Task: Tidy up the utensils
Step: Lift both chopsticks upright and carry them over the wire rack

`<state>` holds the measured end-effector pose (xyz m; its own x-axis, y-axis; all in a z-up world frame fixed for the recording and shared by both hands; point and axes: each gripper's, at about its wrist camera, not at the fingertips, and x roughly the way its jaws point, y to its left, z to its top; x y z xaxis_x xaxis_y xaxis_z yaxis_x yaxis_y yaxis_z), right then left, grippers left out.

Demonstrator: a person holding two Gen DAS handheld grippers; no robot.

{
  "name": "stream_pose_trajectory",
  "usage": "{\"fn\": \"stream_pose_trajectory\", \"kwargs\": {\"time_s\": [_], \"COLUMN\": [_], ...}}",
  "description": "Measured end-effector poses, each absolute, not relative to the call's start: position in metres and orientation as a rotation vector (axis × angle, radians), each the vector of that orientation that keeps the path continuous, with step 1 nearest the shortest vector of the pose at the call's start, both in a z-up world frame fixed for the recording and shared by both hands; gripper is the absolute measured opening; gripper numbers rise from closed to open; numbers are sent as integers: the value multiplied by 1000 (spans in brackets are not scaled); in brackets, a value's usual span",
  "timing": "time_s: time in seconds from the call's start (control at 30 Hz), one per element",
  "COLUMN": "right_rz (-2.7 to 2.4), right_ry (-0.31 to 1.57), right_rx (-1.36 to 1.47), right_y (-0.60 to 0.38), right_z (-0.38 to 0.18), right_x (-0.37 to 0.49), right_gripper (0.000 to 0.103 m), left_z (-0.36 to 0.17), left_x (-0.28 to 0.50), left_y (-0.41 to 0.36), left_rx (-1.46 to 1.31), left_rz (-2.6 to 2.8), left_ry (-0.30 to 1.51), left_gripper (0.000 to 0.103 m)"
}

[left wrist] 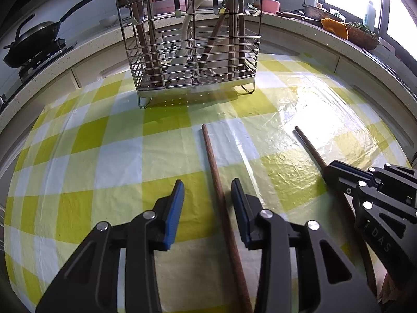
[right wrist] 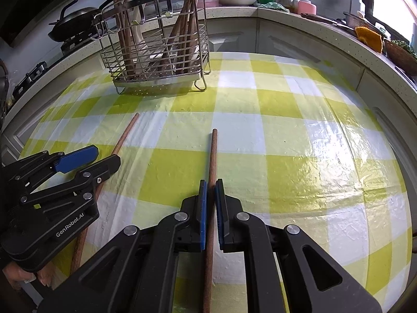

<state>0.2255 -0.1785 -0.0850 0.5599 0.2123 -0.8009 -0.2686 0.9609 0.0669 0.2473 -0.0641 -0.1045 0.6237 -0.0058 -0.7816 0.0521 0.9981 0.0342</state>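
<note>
On the far left a black frying pan [left wrist: 34, 41] sits on a stove beside the speckled countertop [left wrist: 86, 49]. Nearer, on the table with the yellow-and-white checked cloth [left wrist: 104, 156], stands a wire utensil rack [left wrist: 192, 52], upright on its small feet, already holding several wooden chopsticks and a pale utensil on end. Closer to the camera, the left gripper [left wrist: 207, 195] points down at the cloth with its blue pads apart; a wooden chopstick [left wrist: 216, 182] lies flat on the cloth between them, close against the right-hand pad, and the left-hand pad stands clear of it, so the jaws are partly open and not clamped on it. To the right, the right gripper [right wrist: 211, 200] has its pads drawn almost together on a second chopstick [right wrist: 213, 156], which runs straight out from between them toward the rack, its far end near the cloth; the pads press it from both sides. The two chopsticks lie near each other, roughly parallel, both well short of the rack. At the far right, along the counter under the bright window, sit an orange cloth [left wrist: 335, 27] and a woven basket [left wrist: 362, 36].
</note>
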Motion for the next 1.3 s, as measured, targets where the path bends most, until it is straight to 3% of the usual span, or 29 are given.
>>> {"fn": "stream_pose_trajectory", "kwargs": {"time_s": [0.07,0.13,0.23,0.7,1.3], "right_rz": [288,288,291,390,445], "right_ry": [935,931,928,737,566], "right_rx": [-66,-63,-54,40,16], "right_y": [-179,-179,-179,-167,-156], "right_z": [-85,-85,-85,-19,55], "right_x": [225,225,227,220,184], "right_gripper": [8,8,8,8,8], "left_z": [-105,-104,-104,-35,49], "left_x": [247,246,247,224,176], "left_y": [-63,-63,-57,-10,-4], "left_rx": [58,70,43,-42,-18], "left_rz": [-48,-45,-65,-51,-24], "left_ry": [892,883,882,751,540], "left_gripper": [34,9,6,6,6]}}
